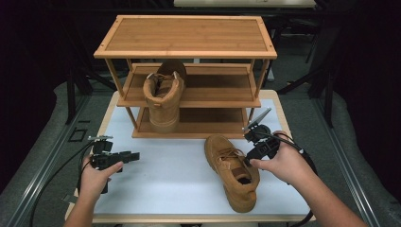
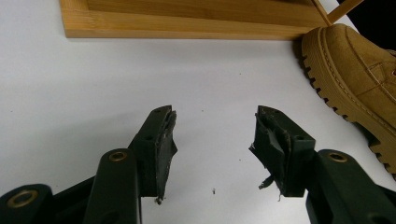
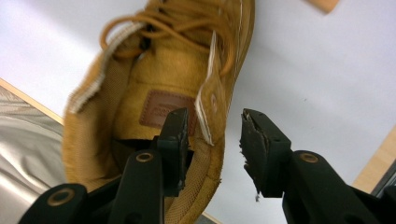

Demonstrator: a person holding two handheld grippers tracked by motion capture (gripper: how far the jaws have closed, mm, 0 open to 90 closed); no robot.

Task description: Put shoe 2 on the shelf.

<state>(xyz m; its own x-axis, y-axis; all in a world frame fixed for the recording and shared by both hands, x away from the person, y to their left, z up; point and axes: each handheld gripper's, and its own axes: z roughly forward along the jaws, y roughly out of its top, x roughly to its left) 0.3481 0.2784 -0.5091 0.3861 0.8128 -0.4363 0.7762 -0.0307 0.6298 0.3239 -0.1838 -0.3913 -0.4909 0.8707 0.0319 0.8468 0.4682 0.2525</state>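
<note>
Boot by rack, 2nd boot shelved.

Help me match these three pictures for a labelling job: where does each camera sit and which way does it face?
High view: above the person's side, facing forward and down on rack, both forearms showing.
Left gripper view: on the left claw, facing the white table.
Right gripper view: on the right claw, facing down.
Shared: the boot on the table.

Left gripper held level left of the boot, jaws apart. Right gripper tilted above boot's collar, jaws parted.
</note>
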